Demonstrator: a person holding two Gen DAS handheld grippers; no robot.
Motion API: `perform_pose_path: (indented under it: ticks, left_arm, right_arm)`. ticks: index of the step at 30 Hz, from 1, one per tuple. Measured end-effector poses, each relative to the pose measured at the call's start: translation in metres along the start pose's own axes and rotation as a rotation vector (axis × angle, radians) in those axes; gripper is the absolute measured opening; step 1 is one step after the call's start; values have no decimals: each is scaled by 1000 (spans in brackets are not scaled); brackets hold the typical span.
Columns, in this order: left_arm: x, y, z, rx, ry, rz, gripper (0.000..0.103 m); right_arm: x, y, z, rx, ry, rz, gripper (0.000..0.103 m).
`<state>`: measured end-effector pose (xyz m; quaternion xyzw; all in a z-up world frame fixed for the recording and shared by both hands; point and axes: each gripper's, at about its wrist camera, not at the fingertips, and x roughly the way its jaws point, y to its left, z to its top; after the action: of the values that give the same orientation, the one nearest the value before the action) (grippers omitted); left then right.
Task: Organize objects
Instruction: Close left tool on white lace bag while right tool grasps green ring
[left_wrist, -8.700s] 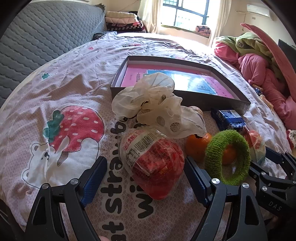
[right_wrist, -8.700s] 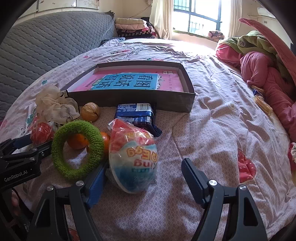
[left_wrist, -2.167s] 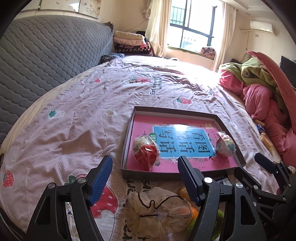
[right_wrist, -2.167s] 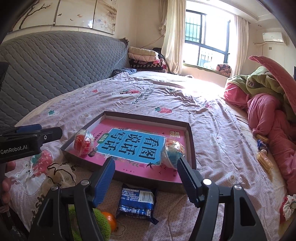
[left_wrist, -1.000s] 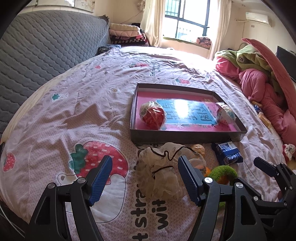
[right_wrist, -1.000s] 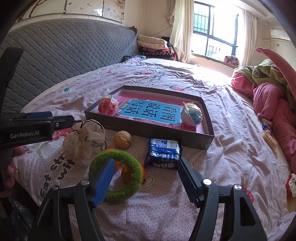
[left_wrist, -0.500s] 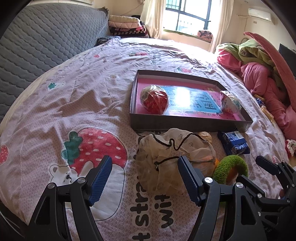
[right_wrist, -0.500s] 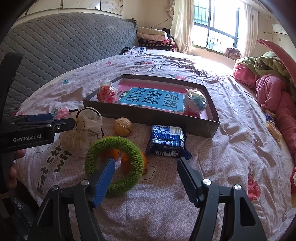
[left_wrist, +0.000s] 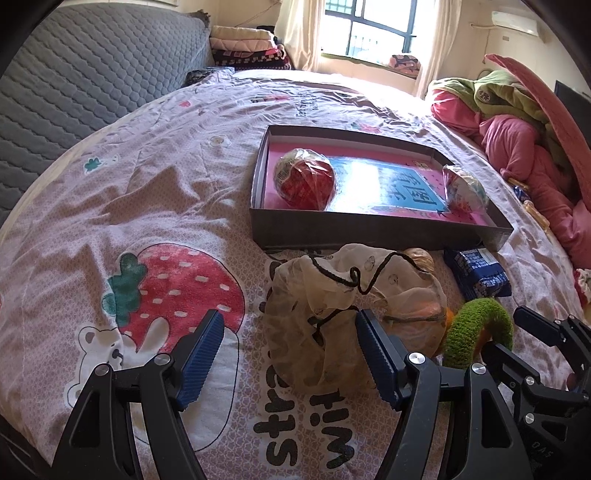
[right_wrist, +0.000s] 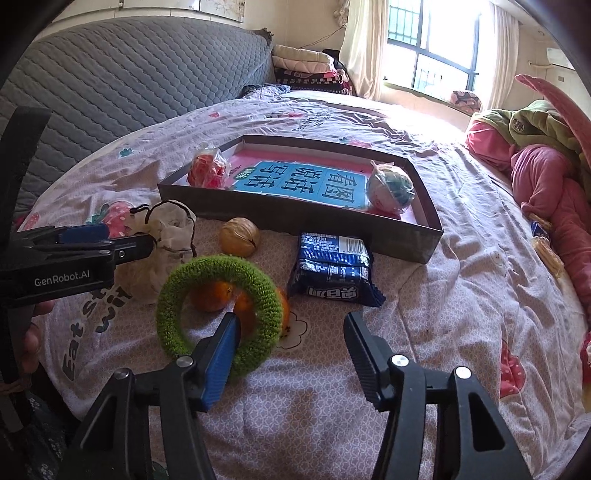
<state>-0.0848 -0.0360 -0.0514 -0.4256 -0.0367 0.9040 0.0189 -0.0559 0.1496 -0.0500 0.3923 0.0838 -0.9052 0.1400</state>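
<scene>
Covering the whole scene, the bed (left_wrist: 155, 177) carries a shallow dark box (right_wrist: 421, 243) with a pink and blue printed sheet inside; a red wrapped ball (left_wrist: 304, 179) lies in its left end and a pale blue-and-white wrapped ball (right_wrist: 389, 188) in its right end. In front of the box lie a cream drawstring pouch (left_wrist: 332, 306), a green knitted ring (right_wrist: 218, 314) resting over some oranges (right_wrist: 212, 295), a blue snack packet (right_wrist: 332, 269) and a walnut (right_wrist: 239, 236). The left gripper (left_wrist: 290, 354) is spread wide, released, low at the pouch. The right gripper (right_wrist: 291, 341) has just been closing, still released, its left finger inside the ring.
</scene>
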Motion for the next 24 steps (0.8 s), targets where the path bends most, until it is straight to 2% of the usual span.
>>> perform_pose_path:
  ticks: [7,11,16,21,24]
  left_arm:
    - [18,-4,-2,-3,11,-22,75]
    - [21,-7,0,-3,5,-7,74]
    - [18,-15,-1,35,-12,-20,35]
    - [13,-16,-2,32,-22,-59,19]
    - [8,-13,-2,12,-30,-97,13]
  right_arm:
    - [2,-3,-1,9,-6,6,47]
    - [2,-3,0,16,-9,13,43]
    - [1,-4,0,21,-13,41,29]
    - [-1,0,1,8,-24,44,17]
    - [-1,-4,1,27,-28,44,16]
